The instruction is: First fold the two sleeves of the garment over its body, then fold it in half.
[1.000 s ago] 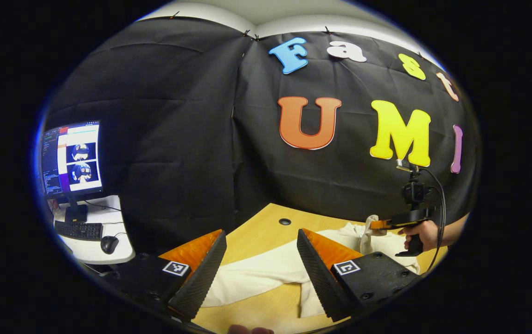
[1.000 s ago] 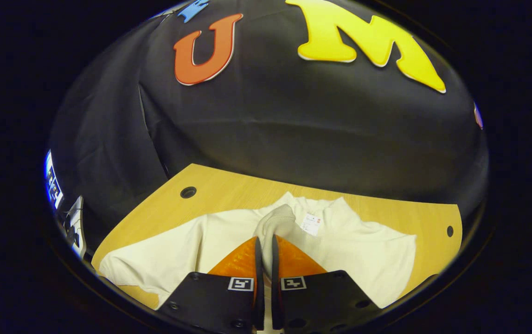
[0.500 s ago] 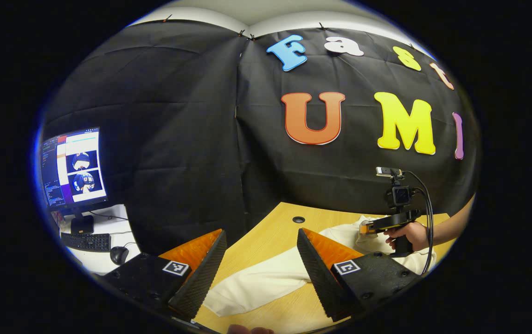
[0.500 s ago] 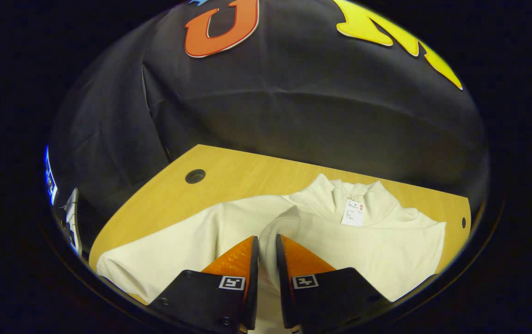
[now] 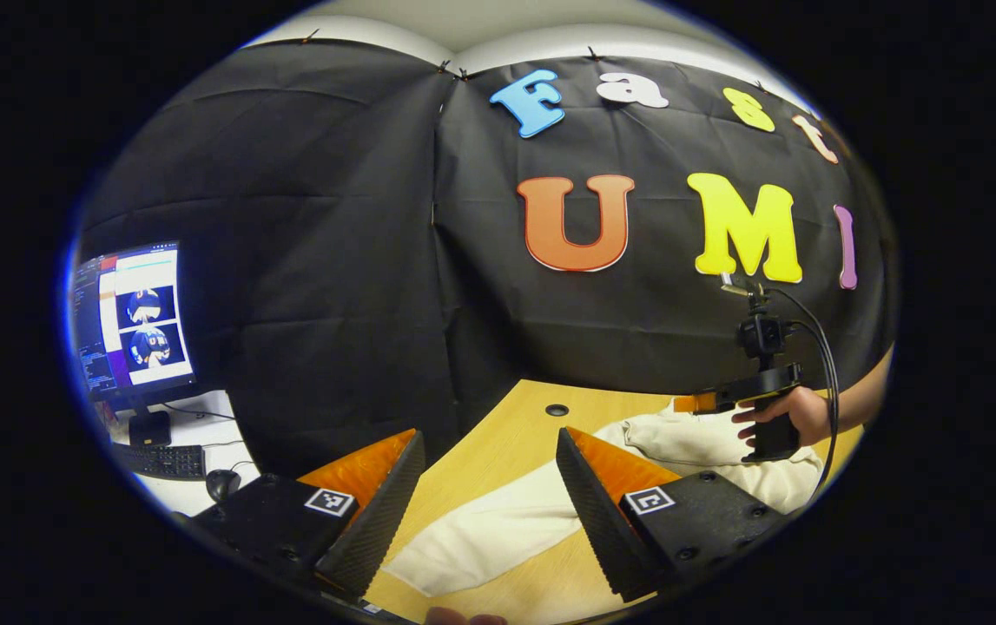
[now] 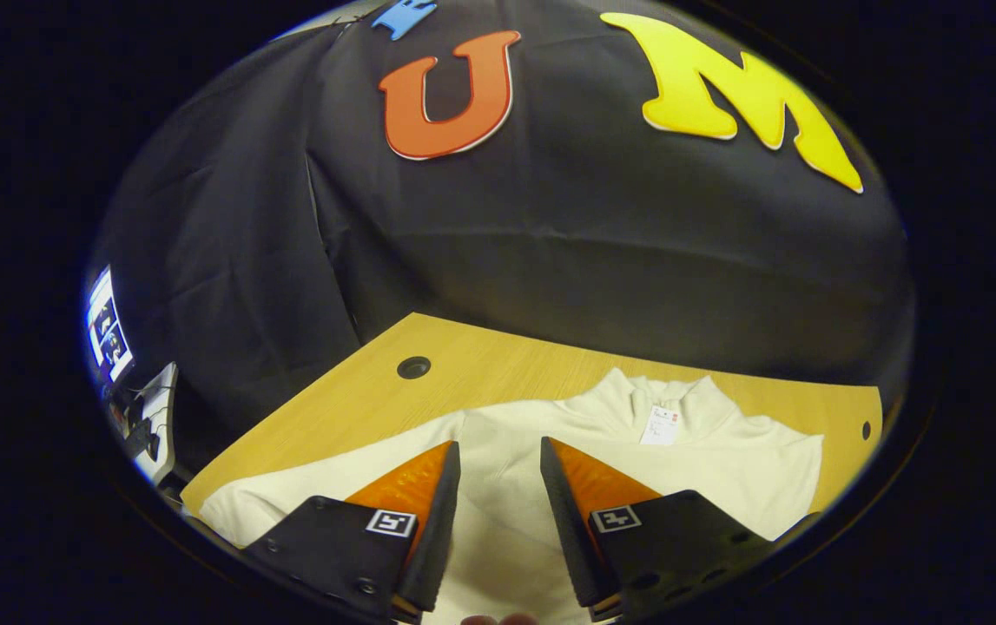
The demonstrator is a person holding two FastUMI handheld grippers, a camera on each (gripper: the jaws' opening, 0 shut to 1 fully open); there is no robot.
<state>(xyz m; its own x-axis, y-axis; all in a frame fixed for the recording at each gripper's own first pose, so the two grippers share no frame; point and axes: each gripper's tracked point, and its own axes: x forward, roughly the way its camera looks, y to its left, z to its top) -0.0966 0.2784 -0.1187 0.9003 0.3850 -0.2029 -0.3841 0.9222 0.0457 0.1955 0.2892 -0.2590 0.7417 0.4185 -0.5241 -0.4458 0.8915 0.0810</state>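
Both jaws stand released over the garment on the bench. Next we'd take the left gripper low to the outstretched sleeve (near its cuff), judging the right gripper done.

Nothing here is actually readable. The garment has a small white tag at its collar, print too tiny. Square black-and-white markers sit on the right gripper's fingers.

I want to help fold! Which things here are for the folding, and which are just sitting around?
For the folding:
- white garment
- left hand-held gripper, open
- right hand-held gripper, open
- wooden table under the garment

Just sitting around:
- monitor
- keyboard
- mouse
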